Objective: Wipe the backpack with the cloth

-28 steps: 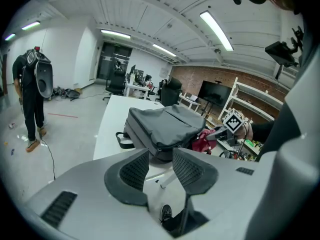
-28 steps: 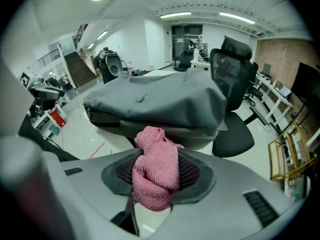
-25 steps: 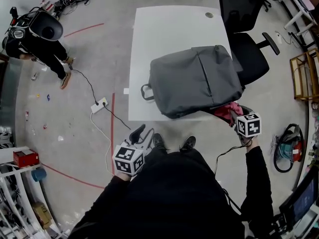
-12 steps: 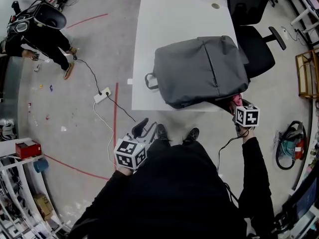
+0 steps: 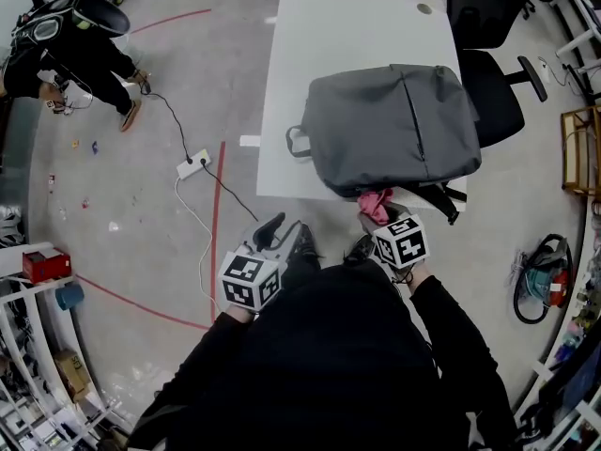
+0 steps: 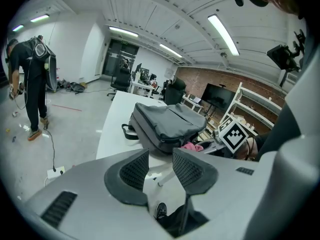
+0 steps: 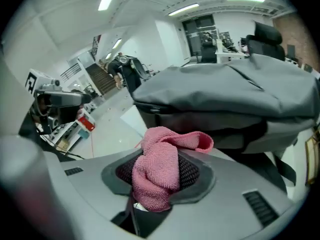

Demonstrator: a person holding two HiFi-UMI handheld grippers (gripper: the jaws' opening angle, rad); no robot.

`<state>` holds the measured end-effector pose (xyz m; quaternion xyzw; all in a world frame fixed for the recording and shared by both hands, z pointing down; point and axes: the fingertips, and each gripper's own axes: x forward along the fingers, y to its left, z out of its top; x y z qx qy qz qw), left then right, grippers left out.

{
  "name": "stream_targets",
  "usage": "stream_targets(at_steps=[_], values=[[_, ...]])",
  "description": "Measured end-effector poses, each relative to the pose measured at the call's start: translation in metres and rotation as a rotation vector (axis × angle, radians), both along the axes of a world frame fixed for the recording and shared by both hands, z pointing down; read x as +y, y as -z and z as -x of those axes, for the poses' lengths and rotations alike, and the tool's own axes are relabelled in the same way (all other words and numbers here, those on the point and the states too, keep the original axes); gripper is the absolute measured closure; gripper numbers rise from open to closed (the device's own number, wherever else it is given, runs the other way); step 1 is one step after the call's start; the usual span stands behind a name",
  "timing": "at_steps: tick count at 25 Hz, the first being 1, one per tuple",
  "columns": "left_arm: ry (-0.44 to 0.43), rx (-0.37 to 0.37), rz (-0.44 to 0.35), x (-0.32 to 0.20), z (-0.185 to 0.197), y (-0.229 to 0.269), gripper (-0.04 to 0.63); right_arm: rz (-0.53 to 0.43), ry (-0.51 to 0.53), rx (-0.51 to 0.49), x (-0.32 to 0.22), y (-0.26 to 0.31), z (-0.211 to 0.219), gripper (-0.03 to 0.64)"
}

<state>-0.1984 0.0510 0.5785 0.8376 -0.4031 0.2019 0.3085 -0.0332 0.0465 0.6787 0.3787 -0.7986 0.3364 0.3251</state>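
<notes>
The backpack (image 5: 390, 125) was laid at the table's (image 5: 319, 45) near right corner, overhanging its near edge. The cloth (image 7: 165, 149) was pinched in the right gripper (image 7: 159, 178) just beside it. The left gripper (image 6: 160, 168) was held spread and empty. Unsteadied, the backpack could probably be dragged off by wiping.

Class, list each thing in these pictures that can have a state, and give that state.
left hand-held gripper: open, empty.
right hand-held gripper: shut on cloth.
cloth: bunched between the jaws.
backpack: lying flat on table.
</notes>
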Motion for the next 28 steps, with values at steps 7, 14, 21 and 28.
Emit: stream_targets(at_steps=[7, 14, 21, 28], values=[[0.009, -0.004, 0.008, 0.000, 0.013, -0.003, 0.436, -0.043, 0.142, -0.051, 0.002, 0.017, 0.067, 0.456], [-0.016, -0.005, 0.014, 0.000, 0.007, -0.005, 0.436, -0.044, -0.120, -0.001, -0.025, 0.015, -0.033, 0.456], [-0.066, 0.003, 0.012, 0.001, -0.008, -0.008, 0.436, -0.065, -0.348, 0.031, -0.027, 0.027, -0.125, 0.456], [-0.066, 0.021, 0.016, -0.008, 0.014, -0.010, 0.436, -0.039, -0.254, 0.017, -0.030, 0.018, -0.044, 0.456]])
